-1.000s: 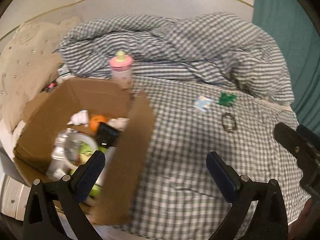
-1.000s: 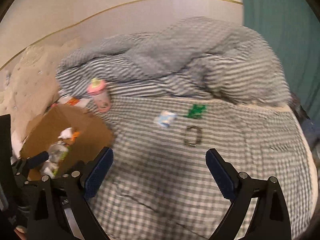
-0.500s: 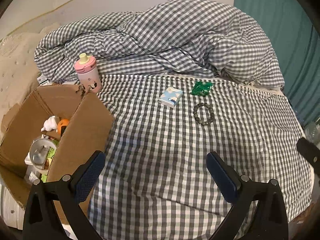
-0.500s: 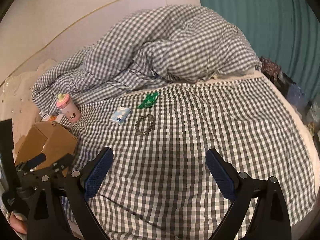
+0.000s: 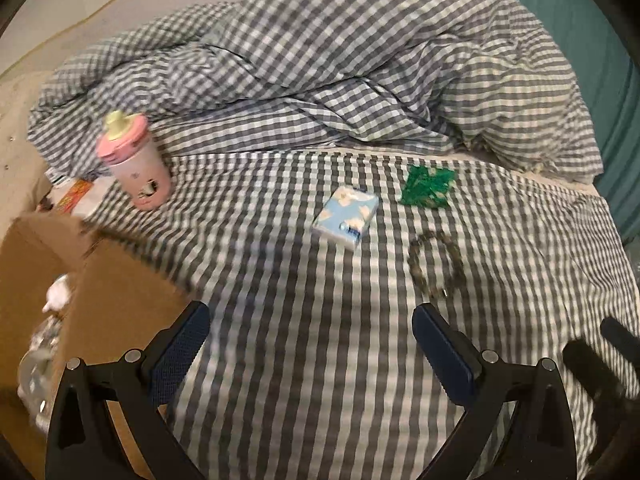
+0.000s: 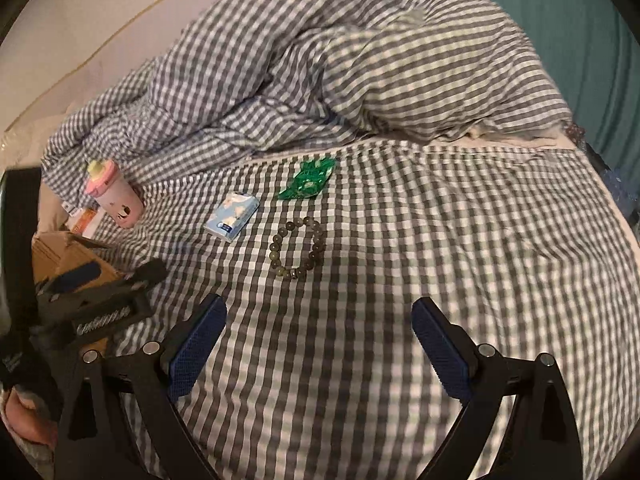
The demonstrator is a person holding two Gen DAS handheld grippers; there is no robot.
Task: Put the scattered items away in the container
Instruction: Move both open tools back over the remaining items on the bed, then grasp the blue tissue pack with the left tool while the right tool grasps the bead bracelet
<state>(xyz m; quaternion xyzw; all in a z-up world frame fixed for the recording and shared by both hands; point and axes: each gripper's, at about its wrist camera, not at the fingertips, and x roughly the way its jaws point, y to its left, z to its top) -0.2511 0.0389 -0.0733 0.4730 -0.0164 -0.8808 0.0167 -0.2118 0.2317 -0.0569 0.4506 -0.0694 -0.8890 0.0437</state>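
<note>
On the checked bed sheet lie a blue tissue pack (image 5: 347, 216) (image 6: 232, 214), a green packet (image 5: 428, 186) (image 6: 308, 179) and a bead bracelet (image 5: 436, 266) (image 6: 297, 247). A pink cup (image 5: 134, 160) (image 6: 114, 193) stands at the left, beside the cardboard box (image 5: 100, 300) (image 6: 68, 258) that holds several items. My left gripper (image 5: 310, 344) is open and empty, near the box's right flap. My right gripper (image 6: 318, 338) is open and empty, short of the bracelet. The left gripper also shows at the left of the right wrist view (image 6: 96, 292).
A crumpled checked duvet (image 5: 340, 72) (image 6: 340, 68) is heaped at the back of the bed. A teal curtain (image 6: 580, 32) hangs at the right. A beige pillow (image 5: 16, 120) lies at the far left. An orange packet (image 5: 74, 196) lies behind the box.
Both grippers have swung from the box toward the middle of the bed and moved closer to the tissue pack, green packet and bracelet. Both stay open and empty.
</note>
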